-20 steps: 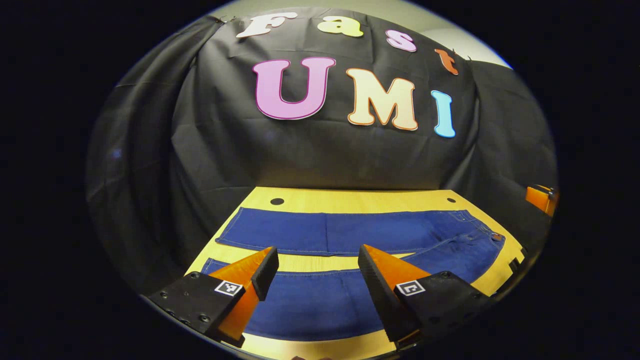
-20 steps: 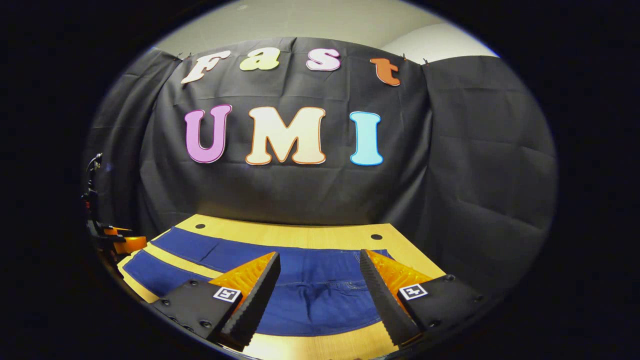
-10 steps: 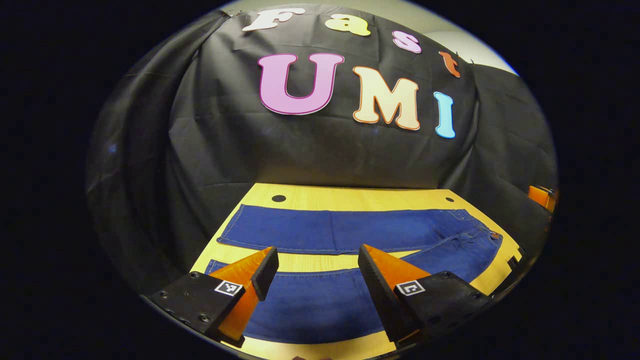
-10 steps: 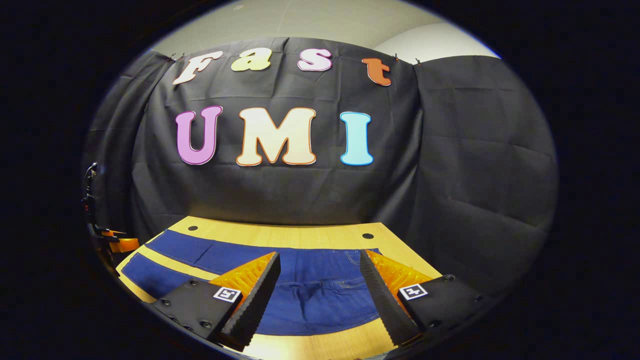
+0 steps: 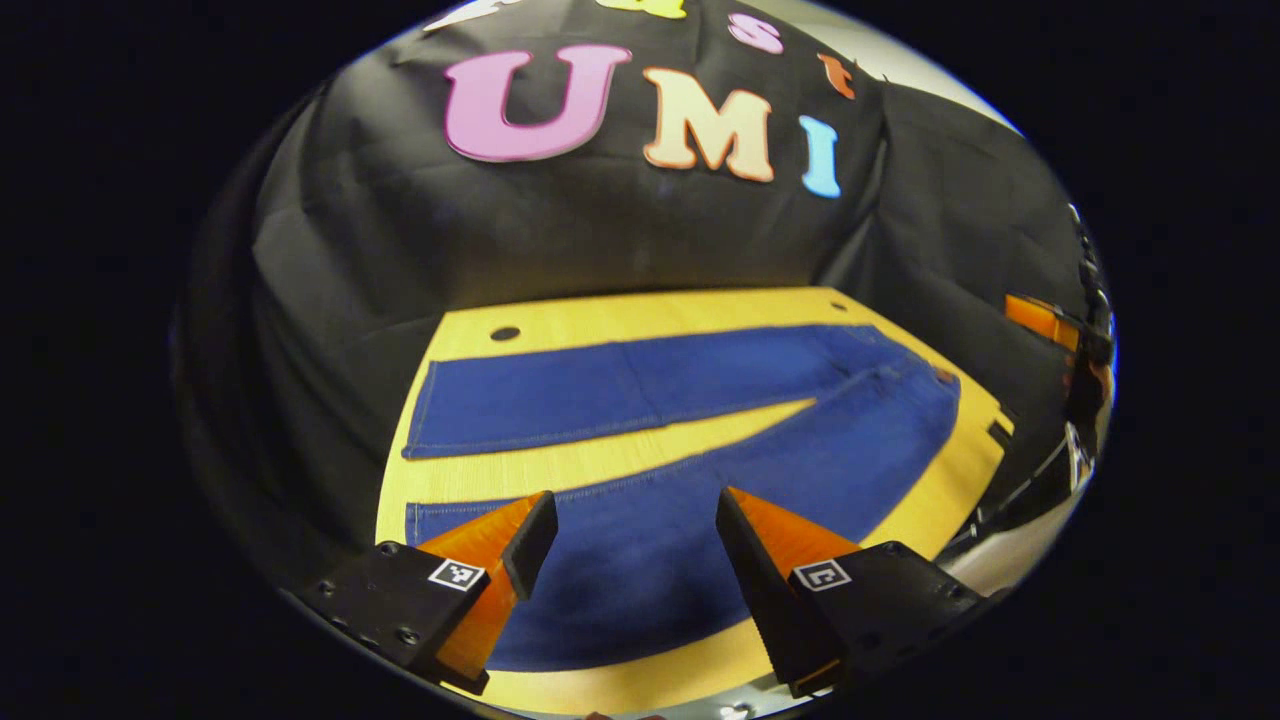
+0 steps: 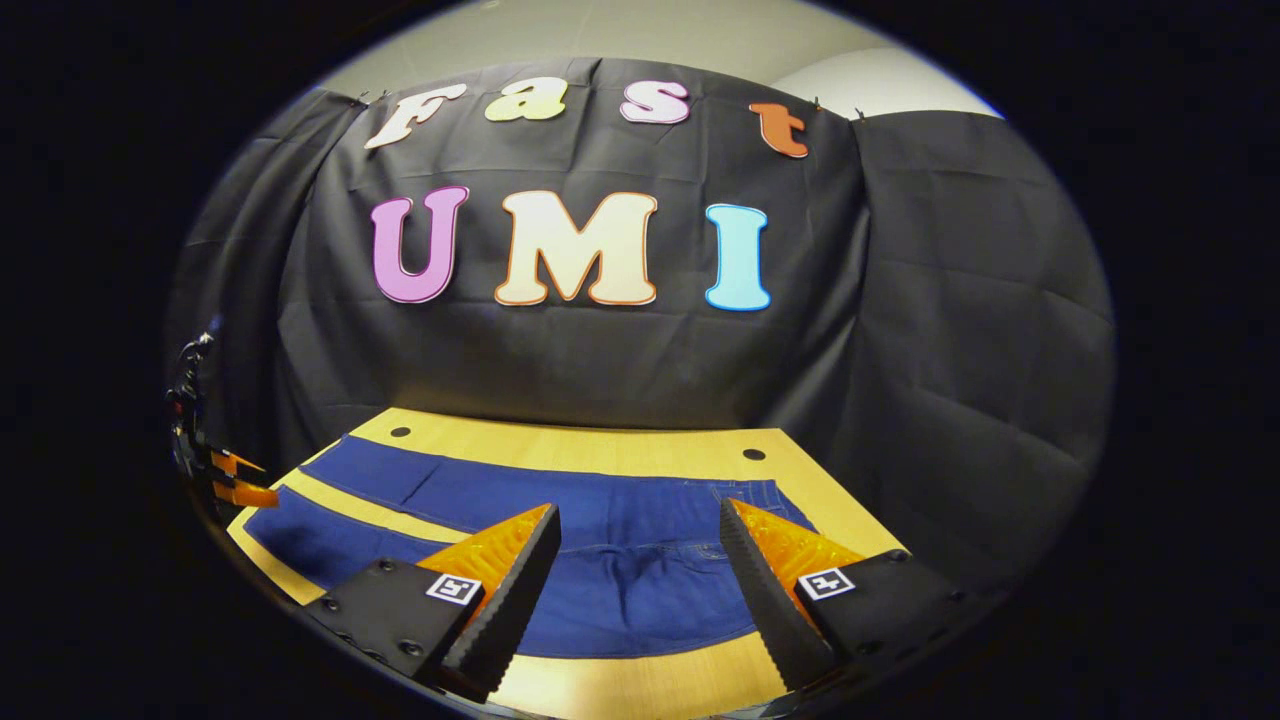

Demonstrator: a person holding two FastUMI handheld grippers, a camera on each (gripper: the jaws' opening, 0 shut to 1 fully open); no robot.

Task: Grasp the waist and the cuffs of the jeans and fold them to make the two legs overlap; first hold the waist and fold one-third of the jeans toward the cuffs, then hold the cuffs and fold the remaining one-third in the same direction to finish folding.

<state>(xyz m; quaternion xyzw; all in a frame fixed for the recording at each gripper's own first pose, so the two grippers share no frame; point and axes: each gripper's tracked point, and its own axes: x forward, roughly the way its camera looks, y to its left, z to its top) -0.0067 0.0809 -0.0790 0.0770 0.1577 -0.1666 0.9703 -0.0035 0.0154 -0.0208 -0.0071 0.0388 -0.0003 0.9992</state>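
The jeans [image 5: 640, 430] are lying flat on the tabletop [image 5: 560, 325], both legs spread in a shallow V with bare wood between them, so nothing is folded yet. The cuffs [image 5: 418, 455] sit at the left end in the left gripper view, and the waist [image 6: 700, 500] is at the right end, straight ahead in the right gripper view.

The left gripper [image 5: 632, 530] hangs over the near leg close to the cuff end, jaws wide apart and holding nothing. The right gripper [image 6: 638, 545] hovers over the seat and waist area, also spread open and empty.

The step in hand looks like lining up for the first fold, near leg over far leg. To do it well, each gripper should probably come down at the near edge of the denim, one at the near cuff and one at the near corner of the waist, and pinch only the top garment edge. Both ends then need lifting together and carrying across evenly, or the leg twists. It's hard to tell how high off the fabric either gripper is, so the descent should be slow.
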